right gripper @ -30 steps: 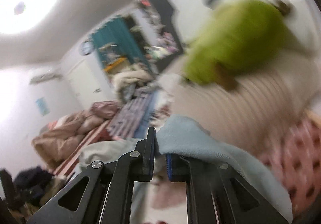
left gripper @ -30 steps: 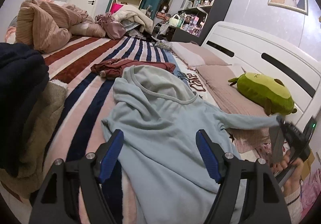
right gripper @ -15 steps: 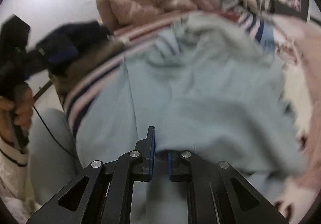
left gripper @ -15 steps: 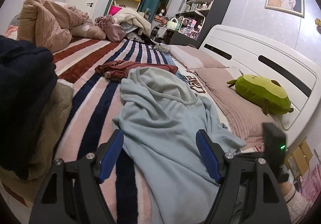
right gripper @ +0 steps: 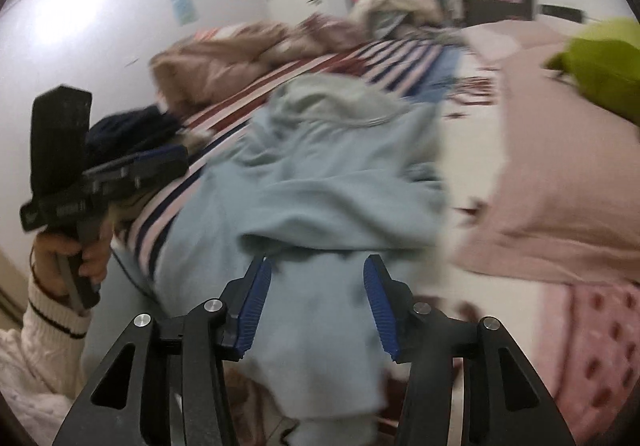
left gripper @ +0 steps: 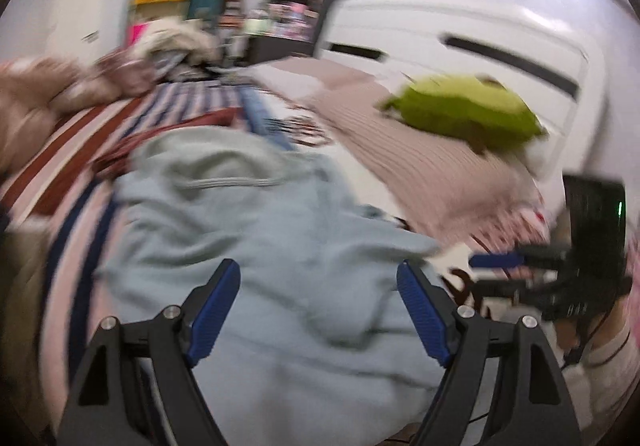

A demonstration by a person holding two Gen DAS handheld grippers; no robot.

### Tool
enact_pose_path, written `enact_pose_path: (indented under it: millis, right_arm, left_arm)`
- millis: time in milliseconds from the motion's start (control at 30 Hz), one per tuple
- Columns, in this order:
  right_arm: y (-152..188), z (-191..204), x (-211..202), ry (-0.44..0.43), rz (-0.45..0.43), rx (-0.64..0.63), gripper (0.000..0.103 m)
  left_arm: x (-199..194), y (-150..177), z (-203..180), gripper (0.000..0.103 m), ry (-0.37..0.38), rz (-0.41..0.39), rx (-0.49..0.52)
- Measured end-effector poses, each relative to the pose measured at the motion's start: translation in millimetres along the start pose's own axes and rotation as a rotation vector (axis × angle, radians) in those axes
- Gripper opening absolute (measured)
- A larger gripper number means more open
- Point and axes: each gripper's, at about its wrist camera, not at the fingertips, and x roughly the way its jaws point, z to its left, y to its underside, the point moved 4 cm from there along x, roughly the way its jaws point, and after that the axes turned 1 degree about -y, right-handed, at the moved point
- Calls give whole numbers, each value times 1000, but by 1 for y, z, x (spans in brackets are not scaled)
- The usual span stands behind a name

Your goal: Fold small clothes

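A light blue long-sleeved top [left gripper: 256, 246] lies spread on the striped bed, neckline away from me, with one sleeve folded across its body [right gripper: 336, 198]. My left gripper [left gripper: 318, 306] is open and empty, just above the top's lower part. My right gripper [right gripper: 316, 302] is open and empty over the top's near edge, where the cloth hangs off the bed. Each gripper also shows in the other's view: the right [left gripper: 520, 274] beside the bed at right, the left [right gripper: 132, 170] at the bed's left side. Both views are blurred.
A striped blanket [left gripper: 80, 150] covers the bed. A dark red garment [left gripper: 168, 134] lies beyond the top. A green plush toy [left gripper: 464, 114] rests on the pink pillow [right gripper: 560, 174] by the white headboard [left gripper: 480, 42]. A dark garment pile [right gripper: 132, 130] and a tan duvet [right gripper: 240, 54] lie at left.
My right gripper has let go of the blue sleeve and opened; the sleeve now lies across the top. Both grippers have swung, and the views have blurred.
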Motion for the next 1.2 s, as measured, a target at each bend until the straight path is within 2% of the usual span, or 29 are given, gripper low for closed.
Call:
enact_pose_path:
  millis: [100,300,433,533,567,633,667,700,833,900,1033,1200]
  right_arm:
    - [6,-24,-15,33,-40,52,44]
    - [20,-53,-22,2,-72,131,44]
    - [25,-65,-21,-1,-88,152,44]
    - [28,-72,-22,-10,-100,170,44]
    - [29,-75,-23,-8,-103,178,44]
    - [31,-81,-23,-3,-103,190,45]
    - [32,-84,-22,-13,-105,202,45]
    - [33,-86,-22,-20,-106,209,45]
    - [36,-94,-18,-11,-98,217,45]
    - [39,-97,-16,-7,-92,230,45]
    - [42,-101,-14,-21,-93,257,45]
    - [43,-102,-14,-16,-88,261,45]
  left_arm:
    - [37,-4,-38,78,3,62,113]
    - [94,2,-82,78,60,177,187]
    - [120,6,-94,78,107,233,157]
    - [138,5,-94,77,40,252,133]
    - [142,5,-93,75,28,255,124]
    - [150,6,-90,60,10,267,97]
    - [154,6,-88,48,-5,273,82]
    - [155,6,-85,42,-8,275,55]
    - [153,5,-78,25,13,258,-7]
    - [151,3,-77,9,36,250,-26]
    - [140,-4,-77,4,66,205,-47]
    - [97,-23,-71,3,108,89,-83]
